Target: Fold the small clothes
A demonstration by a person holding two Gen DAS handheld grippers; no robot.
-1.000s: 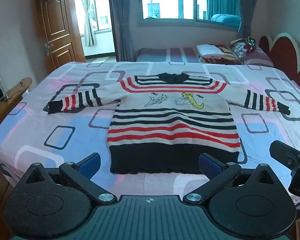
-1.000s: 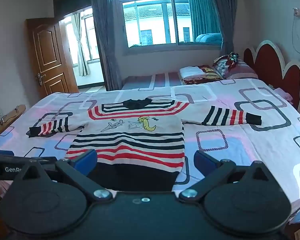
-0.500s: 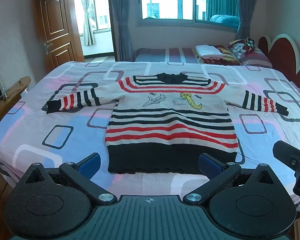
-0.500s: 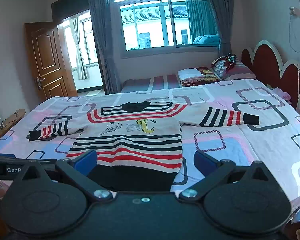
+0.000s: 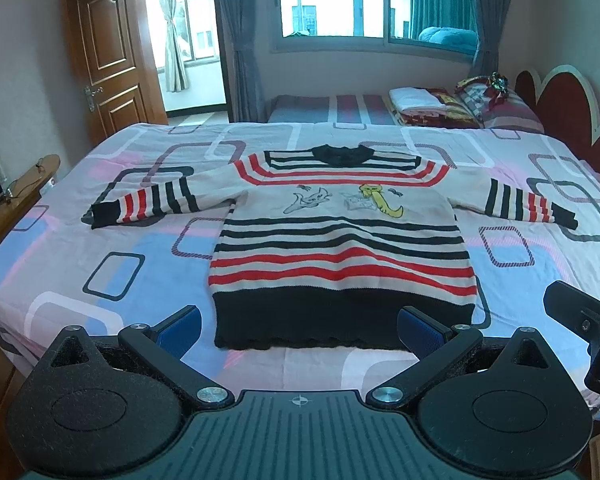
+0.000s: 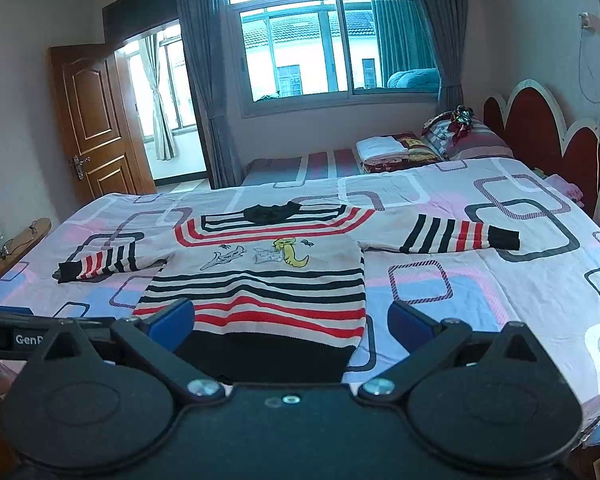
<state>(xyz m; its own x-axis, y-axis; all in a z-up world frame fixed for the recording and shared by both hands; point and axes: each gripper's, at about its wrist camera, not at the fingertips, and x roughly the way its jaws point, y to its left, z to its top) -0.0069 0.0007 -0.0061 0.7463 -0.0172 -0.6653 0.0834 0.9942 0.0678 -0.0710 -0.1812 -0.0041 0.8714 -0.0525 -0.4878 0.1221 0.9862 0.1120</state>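
Daylight pours through the window [image 6: 332, 36] ahead of both grippers, blown out to glare. The bed [image 5: 100, 248] between is evenly lit, shadows faint. Fisheye bending curves the edges, and the dark corners perhaps hide detail.

Striped sweater [image 5: 340, 240] lies flat on bed, sleeves outspread.

In the right wrist view, the sweater [image 6: 260, 276] has its bottom hem hidden behind the right gripper [image 6: 290, 320], and the print stays unclear.
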